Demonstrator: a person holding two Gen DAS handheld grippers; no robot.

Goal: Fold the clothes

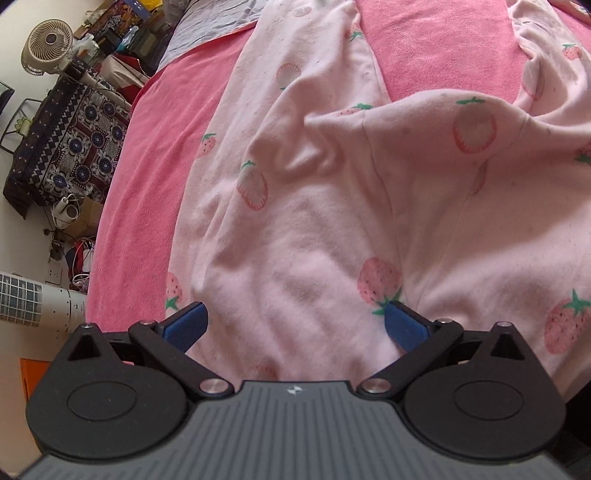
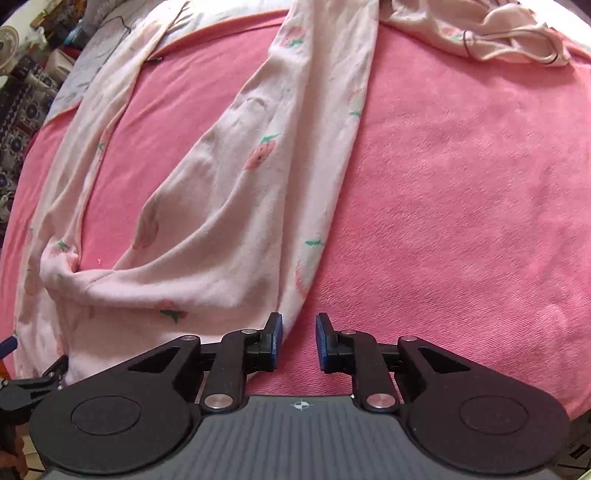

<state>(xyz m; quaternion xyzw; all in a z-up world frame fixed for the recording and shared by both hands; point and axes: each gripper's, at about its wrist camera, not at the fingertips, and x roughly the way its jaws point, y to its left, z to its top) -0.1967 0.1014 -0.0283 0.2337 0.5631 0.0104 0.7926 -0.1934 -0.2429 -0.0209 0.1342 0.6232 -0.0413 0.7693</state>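
While the strawberry-print pyjama pants [image 1: 332, 229] lie spread on the pink blanket [image 2: 461, 184], my left gripper [image 1: 295, 325] sits jaws wide apart over the waist fabric. My right gripper [image 2: 299, 341] is slightly apart, holding nothing, pants edge at 10 o'clock.

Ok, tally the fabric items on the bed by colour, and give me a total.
Pale pink with strawberries: 1, the pyjama trousers
Pale pink, crumpled at the far edge: 1, a second garment
Bright pink: 1, the blanket
Grey: 1, the sheet
Total: 4
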